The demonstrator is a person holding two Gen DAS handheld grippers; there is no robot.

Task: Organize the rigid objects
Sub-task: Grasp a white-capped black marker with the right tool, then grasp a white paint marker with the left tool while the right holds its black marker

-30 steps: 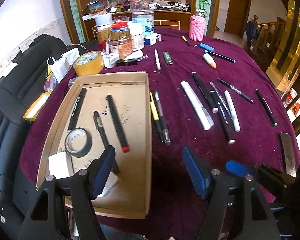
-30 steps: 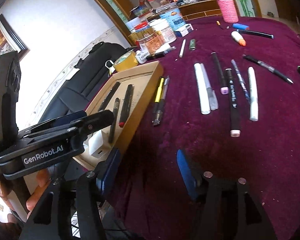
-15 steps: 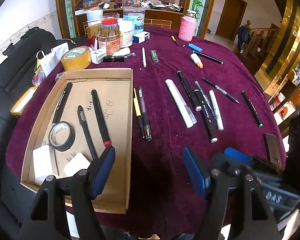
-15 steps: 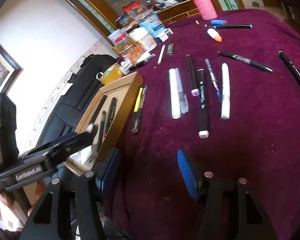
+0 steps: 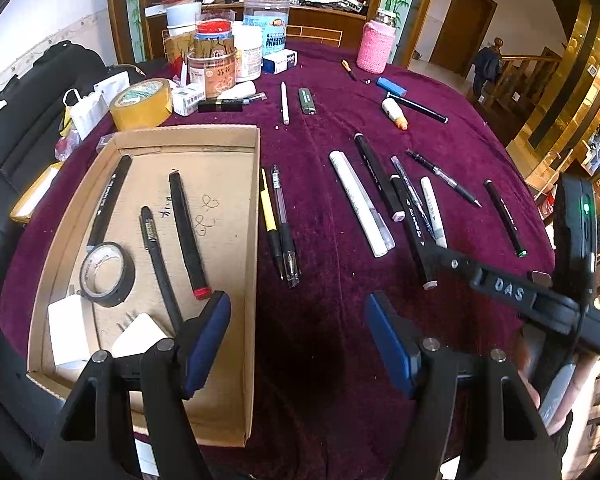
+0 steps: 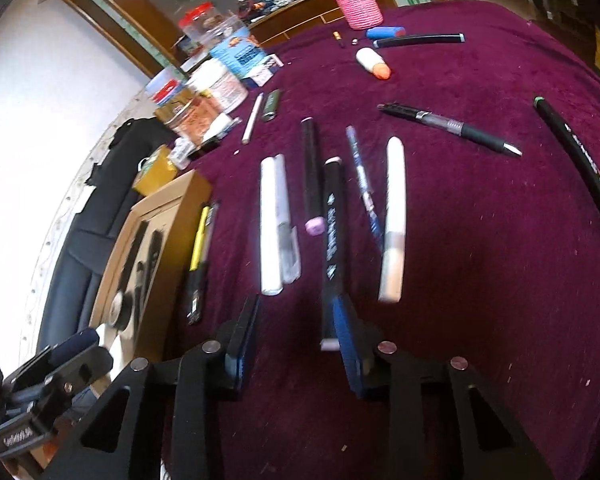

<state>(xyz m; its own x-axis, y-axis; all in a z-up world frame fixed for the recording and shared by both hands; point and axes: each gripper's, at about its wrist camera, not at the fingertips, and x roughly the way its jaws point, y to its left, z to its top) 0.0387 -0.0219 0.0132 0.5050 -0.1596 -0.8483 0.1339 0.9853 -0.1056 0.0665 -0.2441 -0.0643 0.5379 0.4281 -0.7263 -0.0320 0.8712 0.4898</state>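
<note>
Several pens and markers lie on the purple tablecloth (image 5: 324, 184). A cardboard box (image 5: 256, 240) at the left holds three black pens, a black tape roll (image 5: 106, 274) and white chargers. My left gripper (image 5: 298, 336) hangs open and empty above the cloth beside the box's right wall. My right gripper (image 6: 296, 336) is low over a black marker with pink ends (image 6: 332, 232). Its jaws are closing, the marker's near end lies between them against the right pad, and the left pad stands clear. In the left wrist view the right gripper (image 5: 444, 260) reaches that black marker (image 5: 412, 232).
White markers (image 6: 270, 224) and a blue pen lie either side of the black marker. A yellow pen (image 5: 268, 208) lies along the box. Jars (image 5: 214, 60), a yellow tape roll (image 5: 140, 104) and a pink-covered bottle (image 5: 374, 46) crowd the far edge. A black chair (image 5: 40, 92) stands left.
My right gripper has moved forward and right over the cloth to the black marker, and its jaws have narrowed. The left gripper has stayed open above the same place.
</note>
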